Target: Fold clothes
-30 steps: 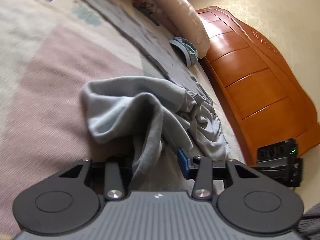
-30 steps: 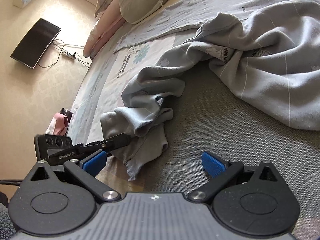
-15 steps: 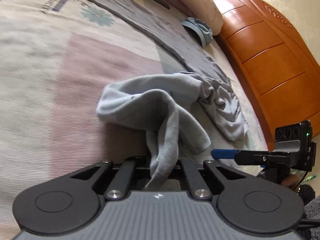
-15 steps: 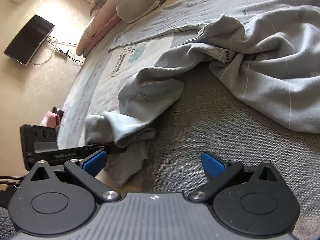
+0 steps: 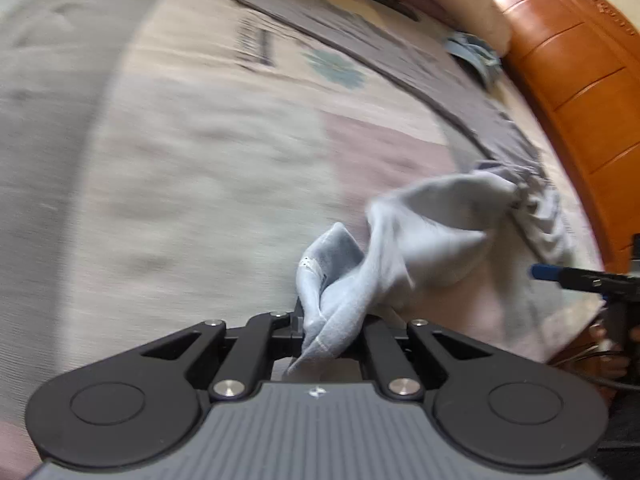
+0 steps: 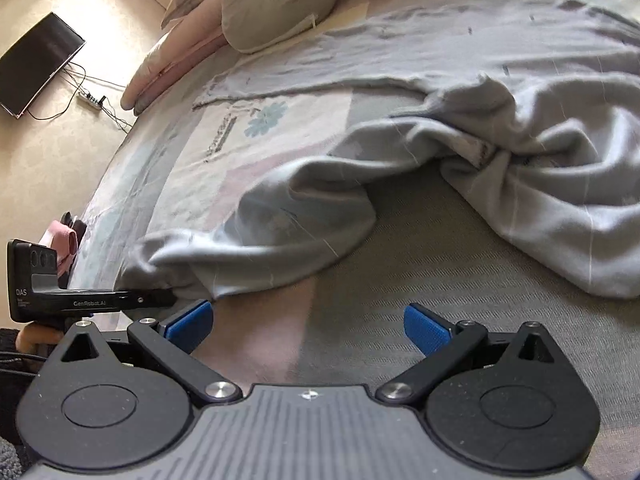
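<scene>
A light grey long-sleeved garment lies crumpled on the bed. Its sleeve stretches out toward the lower left. My left gripper is shut on the sleeve's cuff, and the cloth trails off to the right toward the garment's bunched body. The left gripper also shows from the side in the right wrist view, pinching the sleeve end. My right gripper hovers open over the grey blanket, short of the sleeve, with nothing between its blue pads.
The bed carries a patterned blanket, pillows at the head and a blue cap. An orange wooden headboard borders the right side. A dark screen and power strip lie on the floor beyond the bed's left edge.
My left gripper closed on the sleeve cuff and pulled it leftward, drawing the sleeve out straighter. The right gripper stayed open and shifted slightly.
</scene>
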`<state>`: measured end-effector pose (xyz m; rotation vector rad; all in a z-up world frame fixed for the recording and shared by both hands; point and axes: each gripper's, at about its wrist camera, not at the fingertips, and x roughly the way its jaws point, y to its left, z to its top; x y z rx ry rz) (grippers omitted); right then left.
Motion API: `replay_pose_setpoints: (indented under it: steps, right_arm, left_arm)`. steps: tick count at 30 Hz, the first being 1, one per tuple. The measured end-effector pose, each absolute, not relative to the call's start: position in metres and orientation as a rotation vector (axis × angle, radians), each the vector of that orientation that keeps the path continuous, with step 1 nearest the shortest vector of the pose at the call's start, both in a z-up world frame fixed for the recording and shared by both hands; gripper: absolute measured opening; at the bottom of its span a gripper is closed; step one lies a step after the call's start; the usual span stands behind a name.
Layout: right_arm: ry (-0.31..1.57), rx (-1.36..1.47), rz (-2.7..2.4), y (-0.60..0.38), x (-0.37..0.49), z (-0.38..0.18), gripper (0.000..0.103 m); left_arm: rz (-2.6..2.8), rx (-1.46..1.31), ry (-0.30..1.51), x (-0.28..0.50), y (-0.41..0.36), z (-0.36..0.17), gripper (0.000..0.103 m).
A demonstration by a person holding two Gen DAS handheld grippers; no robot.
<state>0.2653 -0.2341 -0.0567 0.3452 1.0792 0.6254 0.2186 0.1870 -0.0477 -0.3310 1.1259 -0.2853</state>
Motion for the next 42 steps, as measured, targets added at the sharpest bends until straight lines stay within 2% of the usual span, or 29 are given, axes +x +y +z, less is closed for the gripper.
replay_pose_setpoints:
  steps: [11, 18, 25, 31, 33, 34, 35, 37, 42]
  right_arm:
    - [1.049, 0.326, 0.594, -0.206, 0.268, -0.047, 0.103]
    - [1.080, 0.311, 0.569, -0.200, 0.268, -0.056, 0.103]
    - [1.117, 0.235, 0.534, -0.194, 0.267, -0.071, 0.103]
    - [1.103, 0.262, 0.521, -0.197, 0.267, -0.073, 0.103]
    - [1.098, 0.270, 0.520, -0.198, 0.266, -0.073, 0.103]
    - [1.096, 0.273, 0.520, -0.199, 0.266, -0.073, 0.103]
    - [1.095, 0.272, 0.520, -0.199, 0.266, -0.073, 0.103]
    - [1.092, 0.259, 0.519, -0.197, 0.265, -0.073, 0.103]
    - [1.087, 0.232, 0.520, -0.194, 0.263, -0.073, 0.103]
  left_arm:
    - [-0.135, -0.164, 1.197, 0.234, 0.256, -0.031, 0.006]
    - [-0.083, -0.052, 1.135, 0.251, 0.267, -0.015, 0.006]
    - [-0.055, -0.029, 1.139, 0.285, 0.277, -0.026, 0.007]
    - [-0.043, -0.093, 1.129, 0.311, 0.290, -0.032, 0.019]
    - [-0.019, -0.096, 1.112, 0.315, 0.295, -0.028, 0.032]
    - [-0.007, -0.100, 1.109, 0.315, 0.299, -0.027, 0.042]
    - [0.005, -0.105, 1.106, 0.316, 0.302, -0.026, 0.046]
    - [0.025, -0.112, 1.097, 0.316, 0.309, -0.024, 0.047]
    - [0.061, -0.121, 1.056, 0.305, 0.326, -0.014, 0.057]
